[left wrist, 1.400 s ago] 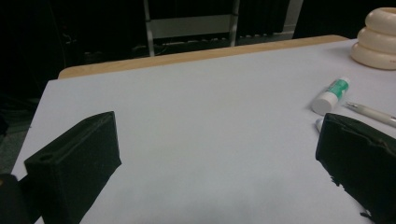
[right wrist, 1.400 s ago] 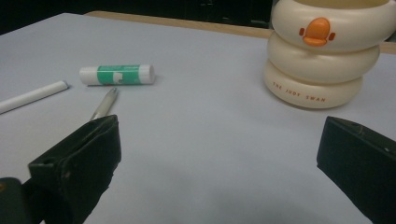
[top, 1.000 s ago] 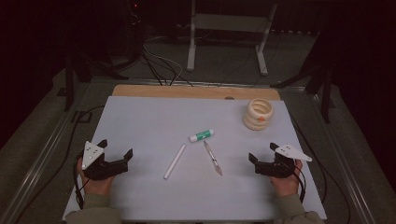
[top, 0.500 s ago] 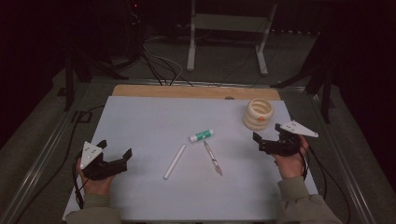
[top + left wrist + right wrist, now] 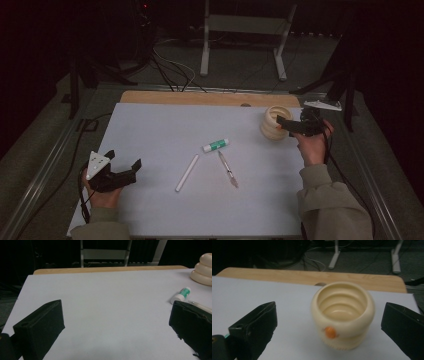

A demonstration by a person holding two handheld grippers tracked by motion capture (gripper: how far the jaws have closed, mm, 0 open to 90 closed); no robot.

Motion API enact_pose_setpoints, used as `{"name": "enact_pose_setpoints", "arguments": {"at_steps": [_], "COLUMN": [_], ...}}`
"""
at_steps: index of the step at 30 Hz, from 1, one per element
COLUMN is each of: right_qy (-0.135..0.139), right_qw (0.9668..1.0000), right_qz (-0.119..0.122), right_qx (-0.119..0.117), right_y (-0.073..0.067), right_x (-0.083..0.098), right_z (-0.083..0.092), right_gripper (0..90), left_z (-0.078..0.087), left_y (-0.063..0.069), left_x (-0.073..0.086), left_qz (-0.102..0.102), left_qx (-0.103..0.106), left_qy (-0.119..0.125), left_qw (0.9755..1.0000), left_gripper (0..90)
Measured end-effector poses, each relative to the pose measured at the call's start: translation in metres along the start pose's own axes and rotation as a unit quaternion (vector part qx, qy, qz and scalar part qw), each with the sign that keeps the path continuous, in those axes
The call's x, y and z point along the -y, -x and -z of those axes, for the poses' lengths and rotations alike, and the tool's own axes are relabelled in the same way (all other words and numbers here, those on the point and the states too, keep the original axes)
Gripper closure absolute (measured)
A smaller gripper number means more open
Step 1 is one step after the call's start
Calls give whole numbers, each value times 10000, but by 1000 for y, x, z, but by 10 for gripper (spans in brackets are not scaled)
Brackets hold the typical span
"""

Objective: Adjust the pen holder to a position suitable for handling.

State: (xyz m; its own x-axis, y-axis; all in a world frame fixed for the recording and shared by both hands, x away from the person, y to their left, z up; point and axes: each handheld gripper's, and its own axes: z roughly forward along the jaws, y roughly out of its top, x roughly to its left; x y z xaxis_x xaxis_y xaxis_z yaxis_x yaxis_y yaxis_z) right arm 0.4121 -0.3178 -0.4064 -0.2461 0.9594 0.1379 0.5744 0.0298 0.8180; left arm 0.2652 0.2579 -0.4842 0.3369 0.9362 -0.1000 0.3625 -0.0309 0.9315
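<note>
A cream ribbed cup (image 5: 272, 125) with an orange dot stands upright at the back right of the white mat (image 5: 160, 125). My right gripper (image 5: 283, 123) hovers at its right side, open. In the right gripper view the cup (image 5: 343, 315) sits ahead between the spread jaws, touching neither. A green-and-white glue stick (image 5: 215, 145), a white stick (image 5: 187, 172) and a slim pen (image 5: 228, 170) lie mid-mat. My left gripper (image 5: 122, 161) rests open at the front left, nothing between its jaws. The left gripper view shows the glue stick (image 5: 181, 295) and the cup (image 5: 203, 270) far right.
A wooden table edge (image 5: 200, 98) runs behind the mat. Beyond it, cables and a metal stand's legs (image 5: 205, 45) lie on the dark floor. Metal rails (image 5: 45, 165) flank the table. Bare mat stretches between the left gripper and the white stick.
My right gripper has travelled forward from the front right of the mat up to the cream cup. The left gripper and the items on the mat have stayed put.
</note>
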Motion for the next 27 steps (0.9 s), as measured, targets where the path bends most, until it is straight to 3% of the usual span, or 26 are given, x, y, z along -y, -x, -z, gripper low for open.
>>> {"name": "enact_pose_setpoints", "arguments": {"at_steps": [5, 9, 11, 13, 14, 15, 16, 17, 19, 21, 24, 25, 27], "right_qy": [-394, -649, -829, -829, -935, -1090, -1090, -1134, -1294, -1281, -1363, -1335, -1320], "right_qw": [9984, 9958, 9929, 9929, 9909, 9856, 9856, 9847, 9812, 9810, 9807, 9823, 9830], "right_qz": [-268, -375, -455, -455, -546, -928, -928, -1043, -1158, -1070, -967, -774, -767], "right_qx": [312, 522, 715, 715, 803, 899, 899, 815, 837, 987, 1010, 1061, 1021], "right_y": [15, 23, 28, 28, 31, 40, 40, 42, 45, 43, 41, 39, 37], "right_x": [-14, -15, -11, -11, -9, -1, -1, 1, 5, 4, 2, 3, 3], "right_z": [-27, -45, -54, -54, -59, -68, -68, -71, -76, -74, -73, -70, -69], "right_gripper": [16, 118, 184, 184, 219, 363, 363, 432, 639, 757, 766, 769, 769], "left_z": [-1, -1, -2, -2, -2, -2, -2, -3, -2, -2, -2, -1, -1], "left_y": [1, 0, 0, 0, 1, 1, 1, 1, 1, 1, 1, 0, 0], "left_x": [0, 0, 1, 1, 1, 1, 1, 1, 1, 1, 1, 1, 1], "left_qz": [1, -3, 4, 4, -15, -11, -8, -13, -12, -8, 3, -3, 0], "left_qx": [4, 24, 21, 25, 30, 34, 35, 38, 33, 26, 13, 16, 7], "left_qy": [-20, -37, -57, -59, -63, -67, -74, -81, -84, -83, -80, -81, -76], "left_qw": [10000, 10000, 10000, 10000, 10000, 10000, 10000, 10000, 10000, 10000, 10000, 10000, 10000], "left_gripper": [4, 4, 4, 4, 4, 4, 4, 3, 4, 4, 4, 4, 4]}}
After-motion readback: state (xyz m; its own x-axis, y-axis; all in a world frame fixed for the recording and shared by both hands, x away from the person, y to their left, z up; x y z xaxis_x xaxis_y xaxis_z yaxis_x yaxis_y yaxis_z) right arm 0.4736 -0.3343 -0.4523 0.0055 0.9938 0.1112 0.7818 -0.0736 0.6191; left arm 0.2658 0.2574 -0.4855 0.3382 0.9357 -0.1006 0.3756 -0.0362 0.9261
